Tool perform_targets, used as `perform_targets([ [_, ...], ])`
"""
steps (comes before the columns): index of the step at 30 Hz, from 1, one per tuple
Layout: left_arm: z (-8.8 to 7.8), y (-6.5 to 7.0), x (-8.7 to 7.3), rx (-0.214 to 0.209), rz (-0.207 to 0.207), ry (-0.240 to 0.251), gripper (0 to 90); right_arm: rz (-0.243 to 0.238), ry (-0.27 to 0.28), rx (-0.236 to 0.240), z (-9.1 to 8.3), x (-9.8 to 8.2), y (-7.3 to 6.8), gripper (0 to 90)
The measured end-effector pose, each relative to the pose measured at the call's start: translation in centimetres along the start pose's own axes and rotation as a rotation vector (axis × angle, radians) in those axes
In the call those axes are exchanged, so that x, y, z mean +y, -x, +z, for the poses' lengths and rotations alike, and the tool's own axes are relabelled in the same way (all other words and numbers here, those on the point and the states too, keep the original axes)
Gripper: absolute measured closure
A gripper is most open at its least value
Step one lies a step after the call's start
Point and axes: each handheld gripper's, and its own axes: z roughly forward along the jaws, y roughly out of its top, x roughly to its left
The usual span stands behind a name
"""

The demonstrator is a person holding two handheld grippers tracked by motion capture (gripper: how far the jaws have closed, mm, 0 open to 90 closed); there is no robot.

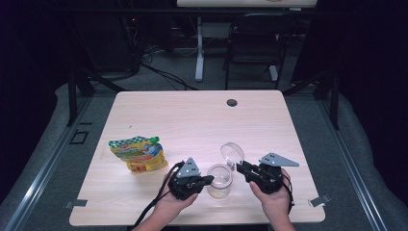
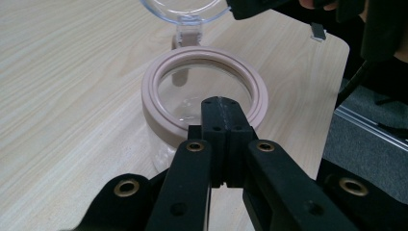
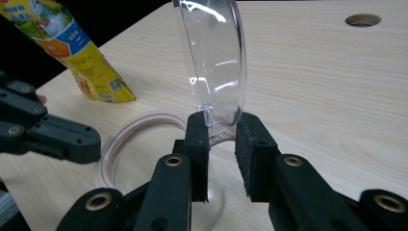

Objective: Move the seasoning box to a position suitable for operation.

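Observation:
A clear jar (image 1: 220,183) with a pale pink rim (image 2: 159,72) stands near the table's front edge. Its hinged clear lid (image 1: 232,153) is swung up and stands upright behind the mouth. My left gripper (image 1: 209,179) is shut with nothing in it, and its joined tips (image 2: 220,103) lie over the near side of the rim. My right gripper (image 1: 239,167) comes in from the right. In the right gripper view its pads (image 3: 248,144) flank the lower edge of the lid (image 3: 214,62) and appear to press on both faces.
A yellow and green snack pouch (image 1: 137,153) lies left of the jar, seen again in the right gripper view (image 3: 72,53). A cable hole (image 1: 232,102) sits near the table's far edge (image 1: 197,92). A chair (image 1: 255,43) and a desk leg (image 1: 199,48) stand beyond.

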Motion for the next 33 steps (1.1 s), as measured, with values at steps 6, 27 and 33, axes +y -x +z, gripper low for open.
perform_targets([
  [6,0.0,0.1,0.0,0.003,-0.004,0.003,90.0,0.063,0.006,0.044,1.2,0.6,0.7,76.6],
  [27,-2.3,-1.1,-0.5,0.068,-0.017,0.043,88.7,0.008,0.002,0.037,2.1,0.5,0.9,72.6],
  [33,-5.9,-3.2,-2.5,0.140,-0.069,0.058,87.7,-0.013,-0.010,0.013,2.2,0.3,0.6,70.7],
])
